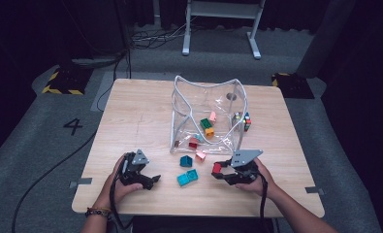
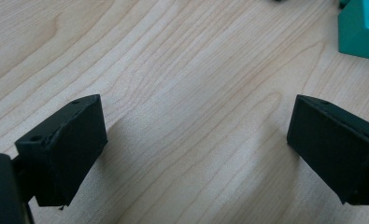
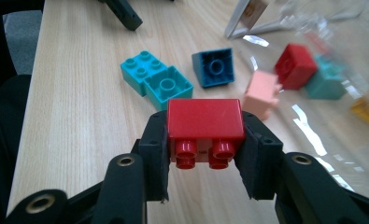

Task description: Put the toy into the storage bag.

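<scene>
The wooden surface (image 1: 140, 121) carried a clear plastic bag (image 1: 206, 114) standing open near its middle, and everything else sat in relation to that bag. Inside the bag lay several small blocks, among them a green one (image 1: 206, 123) and an orange one (image 1: 209, 131). Just outside the bag's near edge lay a dark blue block (image 1: 185, 161) and a pink block (image 1: 200, 156), with a pair of teal blocks (image 1: 187, 177) a little nearer the person. To the near left of the bag, well apart from it, the left gripper (image 1: 150, 181) rested low on the surface, its jaws spread wide with nothing but bare wood between them. To the near right of the bag, the right gripper (image 3: 205, 154) was clenched on a red block (image 3: 205, 123), studs facing the camera, lifted clear of the surface.
</scene>
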